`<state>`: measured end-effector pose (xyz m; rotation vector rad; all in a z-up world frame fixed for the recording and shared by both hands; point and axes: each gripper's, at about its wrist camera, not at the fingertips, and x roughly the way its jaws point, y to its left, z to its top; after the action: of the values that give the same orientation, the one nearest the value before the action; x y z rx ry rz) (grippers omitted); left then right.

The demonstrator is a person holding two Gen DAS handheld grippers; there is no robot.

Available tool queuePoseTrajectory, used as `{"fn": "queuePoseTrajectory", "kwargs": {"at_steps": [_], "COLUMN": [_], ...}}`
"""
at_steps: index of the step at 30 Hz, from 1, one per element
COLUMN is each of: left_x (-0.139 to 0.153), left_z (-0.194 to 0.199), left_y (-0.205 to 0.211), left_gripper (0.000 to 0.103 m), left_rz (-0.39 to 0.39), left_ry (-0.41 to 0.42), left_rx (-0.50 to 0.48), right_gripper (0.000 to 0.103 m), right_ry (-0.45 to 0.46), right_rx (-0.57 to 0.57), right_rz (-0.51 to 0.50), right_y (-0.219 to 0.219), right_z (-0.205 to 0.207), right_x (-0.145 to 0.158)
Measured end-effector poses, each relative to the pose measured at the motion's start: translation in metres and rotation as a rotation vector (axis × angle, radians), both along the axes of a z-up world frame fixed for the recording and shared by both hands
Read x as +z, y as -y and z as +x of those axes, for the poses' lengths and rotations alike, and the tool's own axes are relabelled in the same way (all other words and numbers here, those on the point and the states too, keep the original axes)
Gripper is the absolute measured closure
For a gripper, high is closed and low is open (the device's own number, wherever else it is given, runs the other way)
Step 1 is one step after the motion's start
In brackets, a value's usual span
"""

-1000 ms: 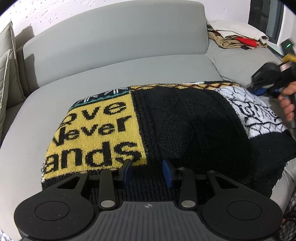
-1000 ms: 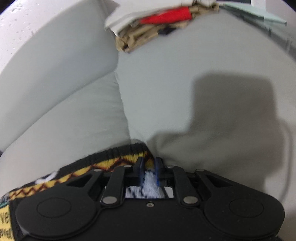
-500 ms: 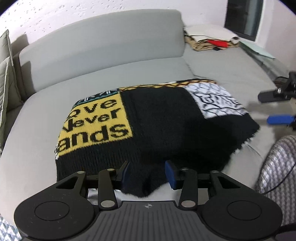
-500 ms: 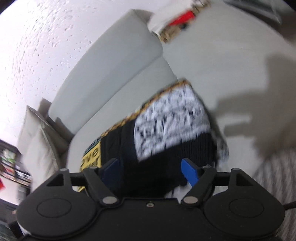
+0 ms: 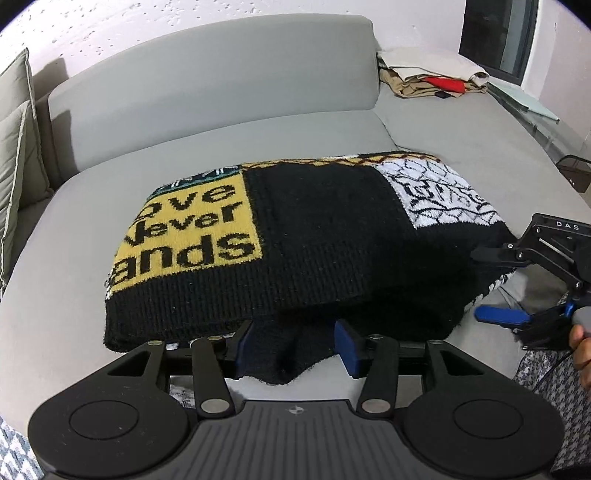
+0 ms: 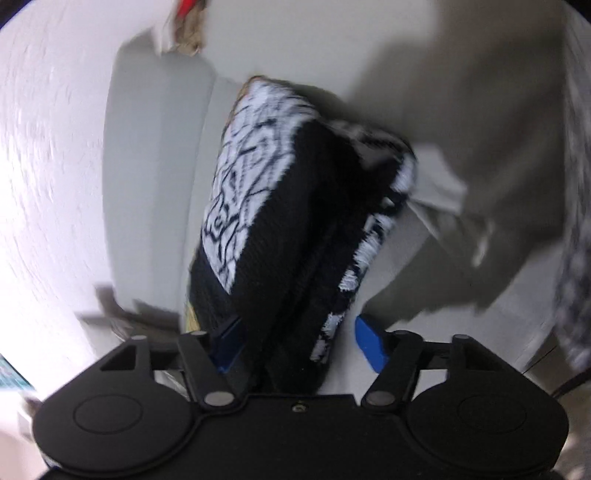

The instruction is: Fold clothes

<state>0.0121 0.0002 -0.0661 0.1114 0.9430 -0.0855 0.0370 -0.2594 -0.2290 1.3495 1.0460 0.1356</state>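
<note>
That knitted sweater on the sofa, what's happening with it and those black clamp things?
A person holds a two-finger gripper in each hand and is folding clothes. The sweater lies folded on the grey sofa, its yellow lettered patch facing up. Both grippers are open: the left gripper sits at the sweater's near edge, and the right gripper straddles its right end without pinching it. A pile of other clothes waits at the far end.

A home living room: a grey sofa (image 5: 221, 122) with cushions (image 5: 14, 155), a textured white wall (image 5: 147, 22) and piled laundry (image 5: 432, 79).
</note>
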Motion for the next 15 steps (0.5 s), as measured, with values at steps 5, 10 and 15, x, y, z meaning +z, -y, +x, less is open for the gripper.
{"fn": "queuePoseTrajectory", "kwargs": {"at_steps": [5, 10, 15], "left_x": [-0.001, 0.003, -0.001], "left_z": [0.005, 0.007, 0.022], "left_y": [0.002, -0.004, -0.007], "left_gripper": [0.055, 0.055, 0.062], "left_rz": [0.004, -0.024, -0.108], "left_ry": [-0.010, 0.008, 0.031], "left_rx": [0.017, 0.042, 0.030], "right_gripper": [0.043, 0.044, 0.045], "right_ry": [0.067, 0.142, 0.181], "right_rx": [-0.171, -0.298, -0.280], "right_rz": [0.133, -0.032, -0.077], "right_y": [0.003, 0.014, 0.008], "right_z": [-0.005, 0.004, 0.022], "right_x": [-0.027, -0.019, -0.024]}}
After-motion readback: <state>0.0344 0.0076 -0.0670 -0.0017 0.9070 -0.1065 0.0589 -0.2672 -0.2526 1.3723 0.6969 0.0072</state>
